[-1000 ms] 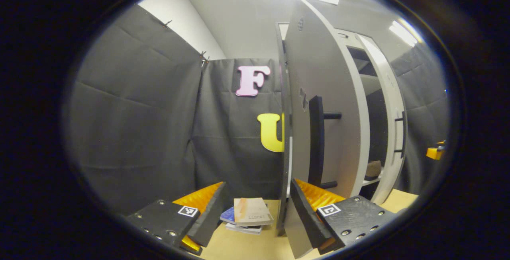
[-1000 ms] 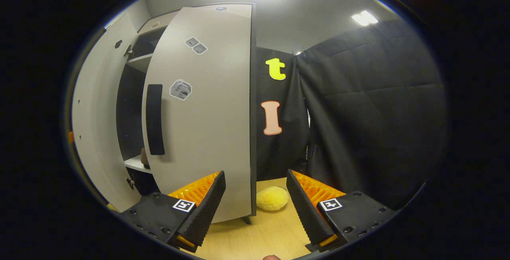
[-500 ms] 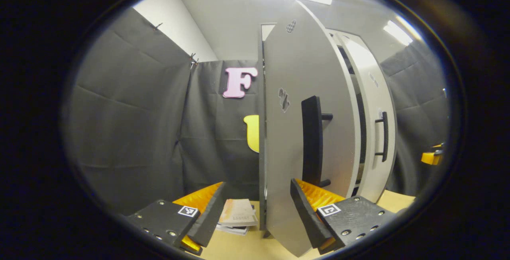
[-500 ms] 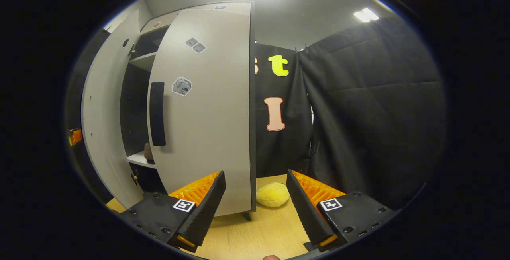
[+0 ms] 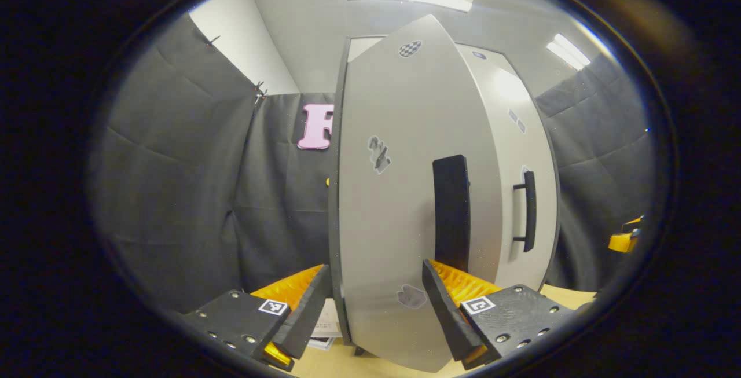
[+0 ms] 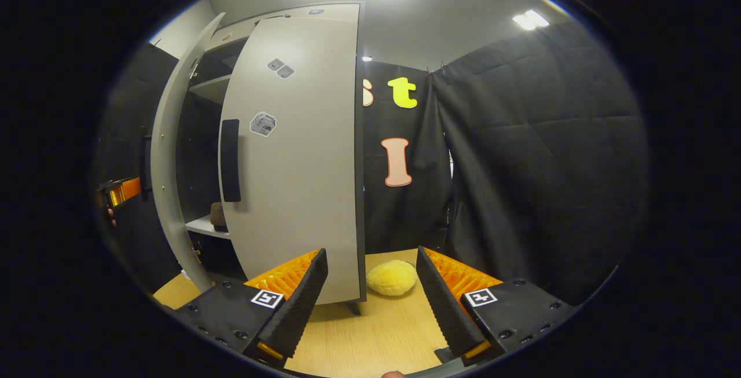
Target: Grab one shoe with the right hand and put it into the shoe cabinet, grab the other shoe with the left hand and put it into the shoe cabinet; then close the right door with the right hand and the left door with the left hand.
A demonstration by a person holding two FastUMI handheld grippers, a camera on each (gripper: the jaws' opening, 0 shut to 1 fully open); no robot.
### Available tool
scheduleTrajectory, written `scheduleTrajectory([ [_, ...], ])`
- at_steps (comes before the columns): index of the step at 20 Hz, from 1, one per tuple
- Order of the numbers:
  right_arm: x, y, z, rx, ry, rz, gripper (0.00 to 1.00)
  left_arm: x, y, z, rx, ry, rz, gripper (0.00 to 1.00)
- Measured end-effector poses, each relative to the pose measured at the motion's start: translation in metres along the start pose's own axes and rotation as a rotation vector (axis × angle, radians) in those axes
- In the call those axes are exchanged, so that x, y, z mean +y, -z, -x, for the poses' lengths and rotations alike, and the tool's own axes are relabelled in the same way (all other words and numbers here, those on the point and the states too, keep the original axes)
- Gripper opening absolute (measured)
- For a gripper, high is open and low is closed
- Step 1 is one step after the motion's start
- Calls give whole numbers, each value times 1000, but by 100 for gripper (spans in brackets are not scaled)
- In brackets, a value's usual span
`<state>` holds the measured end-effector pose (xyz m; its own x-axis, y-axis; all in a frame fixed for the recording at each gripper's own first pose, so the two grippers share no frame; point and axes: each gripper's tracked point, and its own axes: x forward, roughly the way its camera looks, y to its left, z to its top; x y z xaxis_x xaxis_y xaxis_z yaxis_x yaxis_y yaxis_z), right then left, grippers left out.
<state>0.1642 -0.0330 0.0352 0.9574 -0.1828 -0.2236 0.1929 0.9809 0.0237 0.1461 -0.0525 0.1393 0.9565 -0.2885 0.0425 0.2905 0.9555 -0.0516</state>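
The doors decide the next move. In the left gripper view the left door (image 5: 399,193) stands upright right ahead of the left gripper (image 5: 376,303), its tall face running floor to top, its hinge edge on the left side of the cabinet (image 5: 370,42). The door's lower part sits between the spread fingers, the right finger (image 5: 443,308) lying against or just in front of the door face below the black handle (image 5: 451,210); whether it touches I cannot tell. Beyond that handle the right door (image 5: 521,152) looks nearly flush with the cabinet from this angle.

In the right gripper view the right door (image 6: 301,158) is still ajar: a dark gap shows between it and the left door (image 6: 173,135), with a shelf (image 6: 202,226) inside and one shoe (image 6: 218,216) resting on it. The second shoe is hidden. The right gripper (image 6: 370,303) is spread and empty, its left finger overlapping the door's lower edge, just beside the door's outer edge. The left gripper (image 6: 118,190) shows far off beyond the left door.

Judging from this, both doors need a push inward toward the cabinet, each from its own side. The bench (image 6: 376,331) is pale wood; a yellow sponge-like lump (image 6: 392,278) lies near the right door's foot, clear of its swing. Some papers (image 5: 324,329) lie by the left door's foot.
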Motion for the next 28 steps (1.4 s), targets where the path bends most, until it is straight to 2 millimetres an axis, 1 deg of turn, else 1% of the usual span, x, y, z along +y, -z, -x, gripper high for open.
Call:
scheduleTrajectory([
  [1,0,0,0,1,-2,-3,97,-7,1,-5,3,9,-4,86],
  [3,-2,3,8,4,-10,-8,97,-17,2,-14,3,12,-21,88],
  [5,0,4,10,7,-26,-5,97,-24,2,-17,0,10,-45,91],
  [6,3,4,10,6,-36,-3,97,-26,2,-15,0,8,-56,92],
  [7,5,3,11,4,-46,-3,93,-26,2,-12,3,9,-61,93],
  [8,10,1,11,-1,-59,-3,97,-27,2,-10,6,13,-60,94],
  [10,18,-2,10,-11,-88,-1,97,-26,2,-1,5,14,-61,97],
  [13,27,-8,15,-32,-129,12,98,-14,2,19,8,0,-80,98],
  [16,34,-11,26,-56,-162,27,98,-2,7,46,26,-20,-86,98],
  [17,36,-13,28,-61,-170,30,93,3,10,56,33,-29,-89,98],
  [18,37,-12,30,-64,-178,32,97,8,12,67,37,-36,-90,87],
  [19,38,-12,34,-67,-186,33,93,12,14,77,40,-43,-92,87],
  [20,38,-13,38,-70,-193,35,93,15,16,86,45,-51,-91,87],
  [21,38,-13,39,-72,-199,37,97,19,17,94,49,-58,-90,87],
  [22,39,-14,41,-77,-204,40,97,22,19,102,52,-64,-87,87],
  [23,39,-14,43,-82,-207,42,93,25,19,108,55,-71,-87,87],
  [24,40,-14,45,-84,-211,44,93,28,20,117,59,-77,-88,87],
  [25,41,-15,47,-87,-215,45,97,30,20,124,62,-82,-89,87],
  [28,41,-15,50,-93,-223,45,97,33,22,144,64,-90,-93,87],
])
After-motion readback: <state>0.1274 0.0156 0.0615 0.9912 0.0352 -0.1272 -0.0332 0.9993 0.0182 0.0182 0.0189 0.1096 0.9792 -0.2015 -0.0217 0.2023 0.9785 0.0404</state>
